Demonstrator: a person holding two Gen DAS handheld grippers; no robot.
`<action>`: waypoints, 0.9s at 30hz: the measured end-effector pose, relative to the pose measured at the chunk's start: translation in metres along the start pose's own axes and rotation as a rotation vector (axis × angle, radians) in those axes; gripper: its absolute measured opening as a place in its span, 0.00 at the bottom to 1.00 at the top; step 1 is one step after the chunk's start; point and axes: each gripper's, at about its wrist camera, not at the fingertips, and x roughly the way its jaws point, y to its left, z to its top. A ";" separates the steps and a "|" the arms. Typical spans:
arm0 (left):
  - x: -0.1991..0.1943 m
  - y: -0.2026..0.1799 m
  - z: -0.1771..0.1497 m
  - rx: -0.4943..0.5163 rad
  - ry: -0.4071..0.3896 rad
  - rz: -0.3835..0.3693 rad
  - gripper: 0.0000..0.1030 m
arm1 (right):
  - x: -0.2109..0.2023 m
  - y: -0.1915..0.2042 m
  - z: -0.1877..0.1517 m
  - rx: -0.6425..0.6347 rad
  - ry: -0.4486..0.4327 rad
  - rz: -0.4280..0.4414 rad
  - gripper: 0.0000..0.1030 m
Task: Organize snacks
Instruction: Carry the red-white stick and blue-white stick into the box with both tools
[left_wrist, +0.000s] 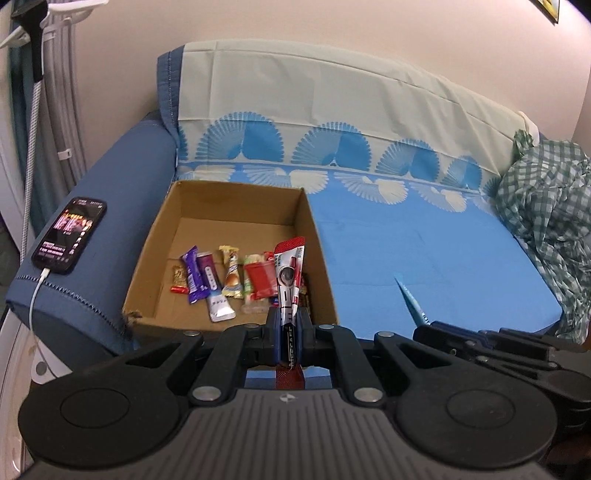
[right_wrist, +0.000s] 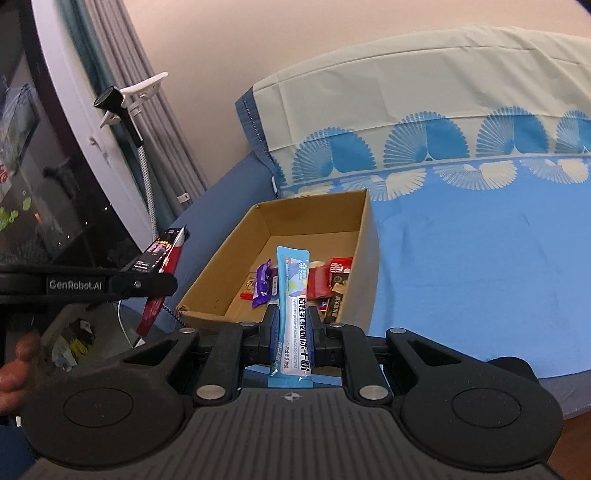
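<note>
Both tongs are clenched on a snack packet. The left tongs (left_wrist: 289, 325) grip a red-and-white sachet (left_wrist: 290, 273) that stands upright between the pads, its top rising in front of the near right corner of the cardboard box (left_wrist: 236, 206). The right tongs (right_wrist: 291, 328) pinch a light blue stick packet (right_wrist: 293, 295), also upright, with its printed face toward the camera and its lower end hanging below the pads. The box sits on a sofa (left_wrist: 424, 251) draped in a blue fan-patterned cover, pushed up against the left armrest (left_wrist: 122, 184) — a lit phone (left_wrist: 70, 236) lies on that armrest with a white cable plugged in. Inside the box, along its near side, lie the other snacks (left_wrist: 229, 284): purple wrappers, a red pack, a pale one and a few small pieces. A crumpled green checked cloth (left_wrist: 546, 206) sits at the sofa's far right end.
</note>
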 end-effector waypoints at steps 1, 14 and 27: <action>0.001 0.002 0.000 -0.003 0.000 0.003 0.08 | 0.001 0.002 0.000 -0.004 0.003 -0.001 0.15; 0.023 0.025 0.009 -0.037 0.004 0.011 0.08 | 0.026 0.007 0.006 -0.036 0.073 -0.055 0.15; 0.066 0.066 0.041 -0.106 0.019 0.060 0.08 | 0.080 0.024 0.036 -0.062 0.116 -0.051 0.15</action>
